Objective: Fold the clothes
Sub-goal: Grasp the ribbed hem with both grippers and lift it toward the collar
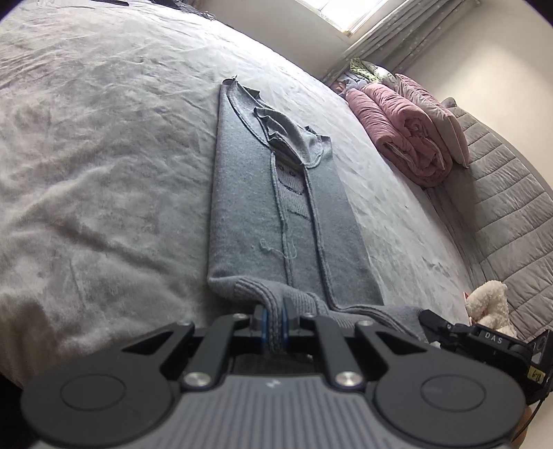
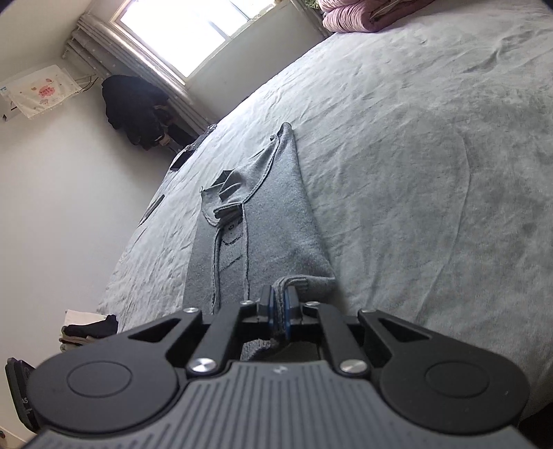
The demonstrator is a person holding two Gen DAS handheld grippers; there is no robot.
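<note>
Only "DAS" legible, right claw [image 1: 490,336], both claws gripping sweater [image 1: 276,207] hem

Rolled pink quilt [image 1: 402,133], white plush toy [image 1: 489,304], bright window [image 2: 186,32], dark hanging clothes [image 2: 136,110]

One sweater [image 1: 276,207], two grippers [image 1: 275,321]

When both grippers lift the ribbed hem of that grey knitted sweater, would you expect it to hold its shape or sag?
The grey knitted sweater will probably sag: its hem already bunches between the left gripper and the right gripper. The knit looks thick, so likely weighty for its size. Its folded-in sleeves lie loose on top and may slide open on the grey bedspread.
</note>
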